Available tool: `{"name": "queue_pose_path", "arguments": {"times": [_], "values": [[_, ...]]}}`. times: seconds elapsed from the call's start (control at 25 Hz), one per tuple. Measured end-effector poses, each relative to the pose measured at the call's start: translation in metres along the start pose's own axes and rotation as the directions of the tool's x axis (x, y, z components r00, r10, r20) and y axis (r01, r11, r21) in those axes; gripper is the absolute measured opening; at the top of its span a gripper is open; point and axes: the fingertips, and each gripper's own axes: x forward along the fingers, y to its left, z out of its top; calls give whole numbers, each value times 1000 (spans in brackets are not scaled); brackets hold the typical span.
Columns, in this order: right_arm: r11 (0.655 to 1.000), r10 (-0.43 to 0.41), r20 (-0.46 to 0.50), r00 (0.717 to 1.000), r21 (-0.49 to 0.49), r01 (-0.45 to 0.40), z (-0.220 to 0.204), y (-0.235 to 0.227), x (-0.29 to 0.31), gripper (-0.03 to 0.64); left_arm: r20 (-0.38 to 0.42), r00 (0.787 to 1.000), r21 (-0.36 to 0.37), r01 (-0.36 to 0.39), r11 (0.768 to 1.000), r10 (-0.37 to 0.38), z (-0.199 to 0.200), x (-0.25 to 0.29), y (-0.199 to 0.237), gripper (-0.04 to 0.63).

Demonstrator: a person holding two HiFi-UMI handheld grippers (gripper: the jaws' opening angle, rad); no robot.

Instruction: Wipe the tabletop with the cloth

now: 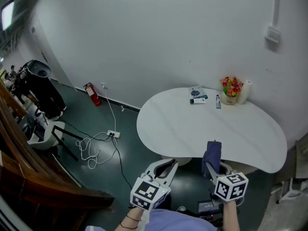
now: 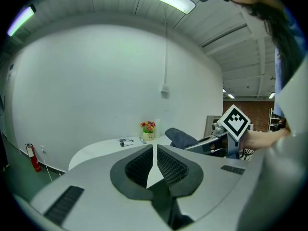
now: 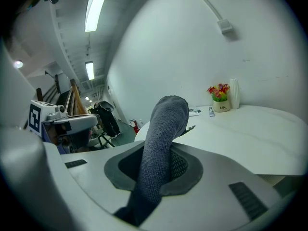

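The white rounded tabletop lies ahead of me, and both grippers hang just short of its near edge. A blue-grey cloth stands up out of my right gripper, which is shut on it. The right gripper view shows the cloth arching up and forward between the pads of that gripper, over the table. My left gripper is shut with nothing in it; its pads meet at the tips. From the left gripper view the cloth shows to the right.
At the table's far edge stand a flower pot and a white bottle, with a tube and a packet beside them. On the floor to the left are a fire extinguisher, a power strip with cables and a white stool.
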Motion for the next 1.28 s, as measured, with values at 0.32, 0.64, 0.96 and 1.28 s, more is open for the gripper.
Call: {"name": "queue_pose_path", "arguments": {"times": [0.32, 0.64, 0.96, 1.28], "values": [[999, 2, -9, 1000, -37, -2, 72, -1, 94, 71, 4, 1000, -10, 15, 1000, -15, 19, 38, 98, 20], [987, 20, -24, 1000, -156, -24, 153, 13, 221, 71, -5, 999, -35, 36, 999, -36, 20, 68, 196, 20], [975, 64, -66, 996, -207, -77, 186, 29, 362, 71, -27, 999, -43, 34, 999, -35, 10, 85, 274, 20], [984, 130, -123, 984, -108, -144, 182, 51, 484, 71, -34, 999, -58, 5, 998, -7, 0, 85, 325, 20]]}}
